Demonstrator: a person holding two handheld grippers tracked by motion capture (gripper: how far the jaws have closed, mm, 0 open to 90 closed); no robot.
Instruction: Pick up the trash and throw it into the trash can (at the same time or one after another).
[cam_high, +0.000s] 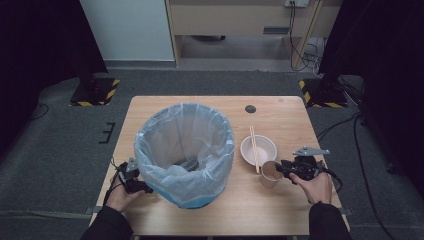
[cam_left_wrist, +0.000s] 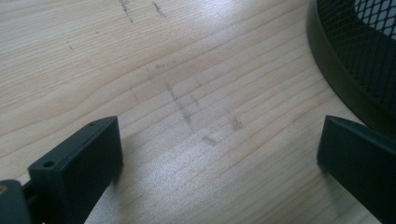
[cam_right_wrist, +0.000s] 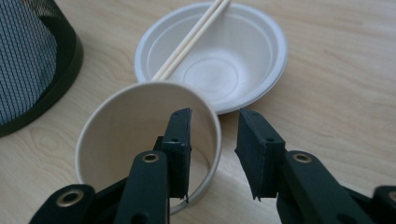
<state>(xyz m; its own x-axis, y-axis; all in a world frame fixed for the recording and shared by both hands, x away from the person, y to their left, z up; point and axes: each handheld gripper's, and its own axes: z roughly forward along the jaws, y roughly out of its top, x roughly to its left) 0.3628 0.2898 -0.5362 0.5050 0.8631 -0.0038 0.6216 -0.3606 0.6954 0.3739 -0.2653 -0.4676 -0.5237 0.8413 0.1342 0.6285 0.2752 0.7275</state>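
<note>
The paper cup (cam_right_wrist: 140, 140) stands upright on the desk (cam_high: 280, 210), touching the rim of the white bowl (cam_right_wrist: 219, 60), across which a pair of chopsticks (cam_right_wrist: 189, 39) lies. The right tool (cam_right_wrist: 212, 140) straddles the cup's near wall: one jaw sits inside the cup, the other outside it, with a gap left between the outer jaw and the wall, so the jaws stand narrowed but not pressing. The left tool (cam_left_wrist: 219, 154) rests low over the bare desk with its jaws wide apart, just beside the base of the lined mesh bin (cam_high: 185, 150).
</note>
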